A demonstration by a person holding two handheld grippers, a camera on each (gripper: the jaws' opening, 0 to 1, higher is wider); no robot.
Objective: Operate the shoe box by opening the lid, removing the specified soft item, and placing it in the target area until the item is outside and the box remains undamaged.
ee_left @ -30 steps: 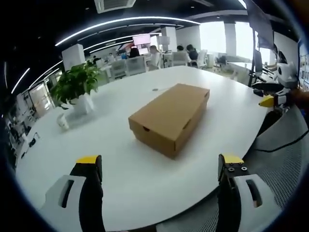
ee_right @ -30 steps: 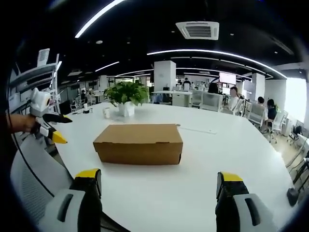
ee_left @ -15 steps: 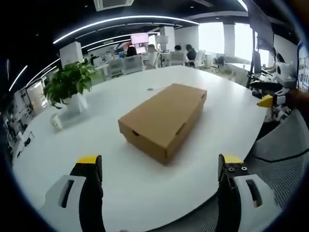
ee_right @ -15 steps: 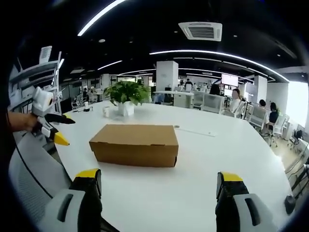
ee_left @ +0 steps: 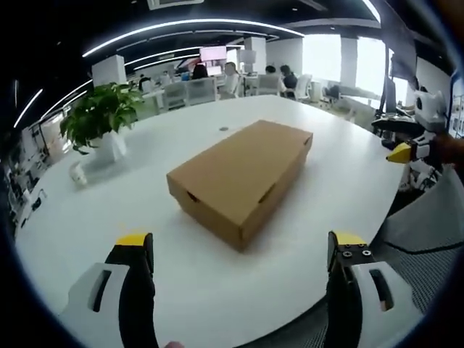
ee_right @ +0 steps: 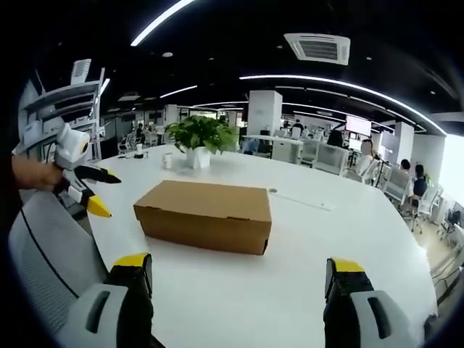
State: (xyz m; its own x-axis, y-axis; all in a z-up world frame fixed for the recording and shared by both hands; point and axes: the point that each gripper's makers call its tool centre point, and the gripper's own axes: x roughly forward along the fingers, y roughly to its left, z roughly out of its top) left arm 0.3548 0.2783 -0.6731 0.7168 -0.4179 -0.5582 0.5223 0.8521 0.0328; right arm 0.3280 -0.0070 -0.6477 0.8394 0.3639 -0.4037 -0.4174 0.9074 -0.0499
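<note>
A closed brown cardboard shoe box [ee_left: 239, 174] lies on the white table [ee_left: 167, 261]; in the right gripper view the shoe box [ee_right: 204, 214] shows its long side. My left gripper [ee_left: 241, 250] is open, short of the box's near corner, with nothing between its jaws. My right gripper [ee_right: 235, 270] is open too, a little back from the box's side. The right gripper [ee_left: 413, 148] comes into the left gripper view at the right edge; the left gripper [ee_right: 83, 190] shows at the left of the right gripper view, held by a hand.
A potted green plant [ee_left: 94, 119] in a white pot stands at the table's far left, a small white cup [ee_left: 77, 174] beside it. A grey mesh chair [ee_right: 51, 268] sits at the table's edge. People sit at desks far behind.
Both cameras have moved a little closer to the box, which looks larger now. The box has not moved and stays closed. Both grippers stay open.
</note>
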